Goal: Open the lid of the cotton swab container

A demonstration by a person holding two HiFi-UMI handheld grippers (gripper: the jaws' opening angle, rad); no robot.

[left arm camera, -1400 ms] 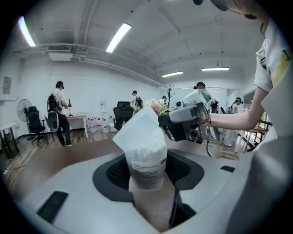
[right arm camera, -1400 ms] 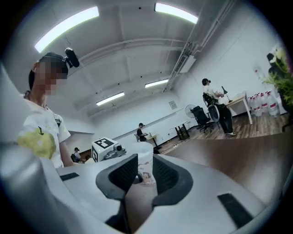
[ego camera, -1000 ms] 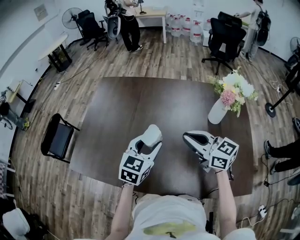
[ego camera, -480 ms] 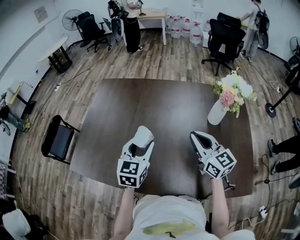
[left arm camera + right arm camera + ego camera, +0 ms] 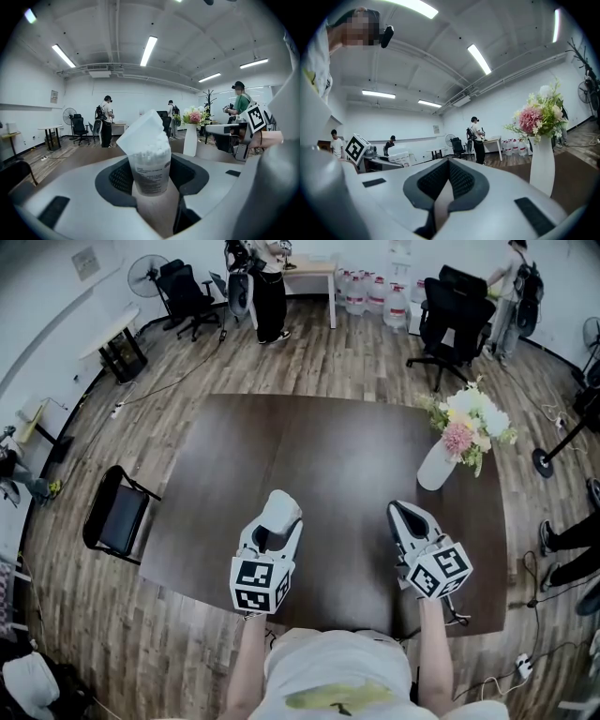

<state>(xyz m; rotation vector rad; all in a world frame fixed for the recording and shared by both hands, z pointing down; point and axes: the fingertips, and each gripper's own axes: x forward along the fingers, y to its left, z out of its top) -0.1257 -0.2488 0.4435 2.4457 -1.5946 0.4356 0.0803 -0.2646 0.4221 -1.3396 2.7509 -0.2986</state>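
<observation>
My left gripper [image 5: 278, 521] [image 5: 151, 180] is shut on the cotton swab container [image 5: 150, 168] [image 5: 281, 509], a clear cup packed with white swabs. Its white lid [image 5: 143, 131] stands tilted up and open above the swabs. The container sits upright between the jaws, over the dark brown table [image 5: 309, 446]. My right gripper [image 5: 405, 515] [image 5: 446, 185] is shut with nothing between its jaws and hovers over the table to the right of the left one, apart from the container.
A white vase of flowers [image 5: 441, 457] [image 5: 541, 164] stands at the table's right side. Around the table are a black folding chair [image 5: 117, 517], office chairs [image 5: 450, 310], water bottles [image 5: 370, 292] and people standing at the far wall.
Both grippers drew slightly back toward me and turned; the left one, still holding the container, swung left, and the right one turned to point more straight ahead.
</observation>
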